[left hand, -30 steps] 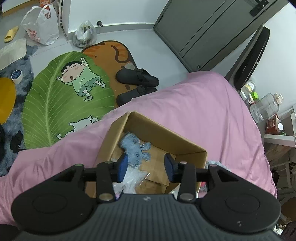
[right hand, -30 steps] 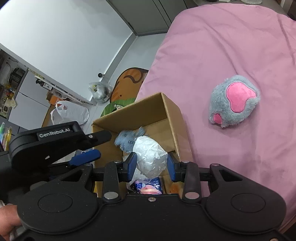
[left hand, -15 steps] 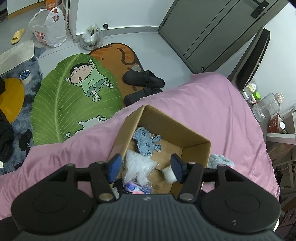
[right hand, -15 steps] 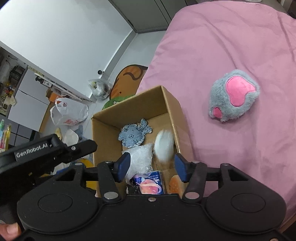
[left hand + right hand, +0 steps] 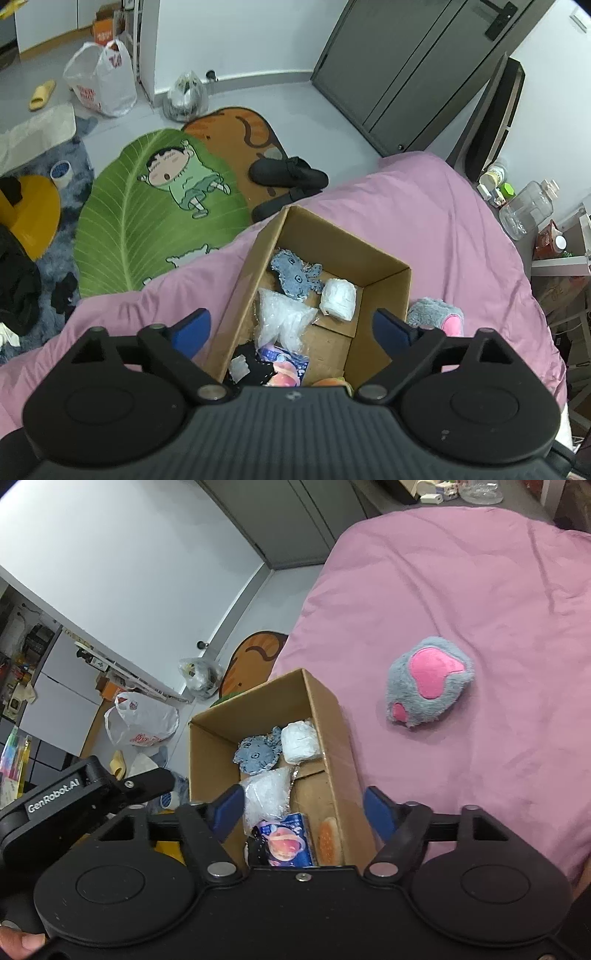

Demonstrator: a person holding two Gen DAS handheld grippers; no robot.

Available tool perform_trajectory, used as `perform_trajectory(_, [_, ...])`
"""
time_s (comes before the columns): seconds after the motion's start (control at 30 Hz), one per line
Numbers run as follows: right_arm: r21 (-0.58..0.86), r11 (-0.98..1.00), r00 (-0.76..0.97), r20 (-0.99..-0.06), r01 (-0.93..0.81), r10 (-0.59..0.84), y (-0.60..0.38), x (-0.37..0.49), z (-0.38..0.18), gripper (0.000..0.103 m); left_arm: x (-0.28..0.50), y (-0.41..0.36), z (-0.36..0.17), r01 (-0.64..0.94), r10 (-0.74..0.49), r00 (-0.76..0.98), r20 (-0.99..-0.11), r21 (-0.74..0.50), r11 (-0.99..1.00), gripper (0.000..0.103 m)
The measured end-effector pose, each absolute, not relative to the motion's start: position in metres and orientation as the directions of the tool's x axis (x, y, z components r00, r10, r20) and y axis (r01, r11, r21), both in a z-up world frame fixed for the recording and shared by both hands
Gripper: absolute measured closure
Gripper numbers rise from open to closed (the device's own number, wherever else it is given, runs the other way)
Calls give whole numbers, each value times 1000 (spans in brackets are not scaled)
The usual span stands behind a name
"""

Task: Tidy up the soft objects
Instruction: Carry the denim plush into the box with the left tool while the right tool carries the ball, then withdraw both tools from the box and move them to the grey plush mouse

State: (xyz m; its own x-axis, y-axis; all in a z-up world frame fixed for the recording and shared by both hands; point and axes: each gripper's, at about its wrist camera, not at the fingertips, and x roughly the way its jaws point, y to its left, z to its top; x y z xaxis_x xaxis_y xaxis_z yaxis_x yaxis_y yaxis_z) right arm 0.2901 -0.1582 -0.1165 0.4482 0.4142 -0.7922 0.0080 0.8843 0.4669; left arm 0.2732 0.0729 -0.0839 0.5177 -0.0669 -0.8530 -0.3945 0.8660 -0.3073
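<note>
1. The open brown cardboard box (image 5: 384, 275) sits on the pink bed cover (image 5: 461, 590) near the bed's floor-side edge. It holds a blue knitted toy (image 5: 256, 755), a white wrapped bundle (image 5: 301, 742), a crinkled clear plastic bag (image 5: 266, 797), a small printed packet (image 5: 286, 843) and an orange soft piece (image 5: 327, 838).
2. The left gripper (image 5: 291, 330) hangs over the box's near end with its fingers (image 5: 192, 326) spreading wide apart; nothing is between them.
3. The right gripper (image 5: 303, 810) is also above the box, its fingers (image 5: 378, 812) opening and empty, with only the box contents showing far below the gap.
4. The one soft thing outside the box is the grey plush paw with pink pads (image 5: 428, 681). It lies on the bed cover beyond the box's right wall, further in from the bed's edge.
5. Judgement: the paw comes next. It lies ahead and to the right of the right fingers, and the left view shows only its edge behind the box corner, so the right hand looks nearer.
6. Its longer side runs diagonally, so a grip across the narrower width seems easiest.
</note>
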Motion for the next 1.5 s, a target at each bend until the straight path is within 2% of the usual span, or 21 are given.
perform_trajectory(0.1, [457,890,457,-790,-4,408,-160,284,-113,25,267,71,-82,-387,-66,525,-849,-307,870,0])
perform_trajectory(0.2, [456,890,474,-782,-6,404,-165,279,-110,19,260,68,-80,-378,-54,535,-843,-296,877,0])
perform_trajectory(0.67, [460,886,503,-754,-56,423,-181,258,-91,4,233,47,-51,-322,-7,595,-804,-246,914,0])
perform_trajectory(0.9, [448,892,514,-751,-65,415,-185,247,-88,0,223,32,-44,-300,16,575,-818,-192,935,0])
perform_trajectory(1.07, [460,885,522,-740,-69,425,-194,241,-87,0,222,21,-39,-285,48,564,-824,-140,948,0])
perform_trajectory(1.5, [475,878,513,-740,-59,435,-233,241,-94,0,226,-10,-39,-278,73,540,-838,-95,956,0])
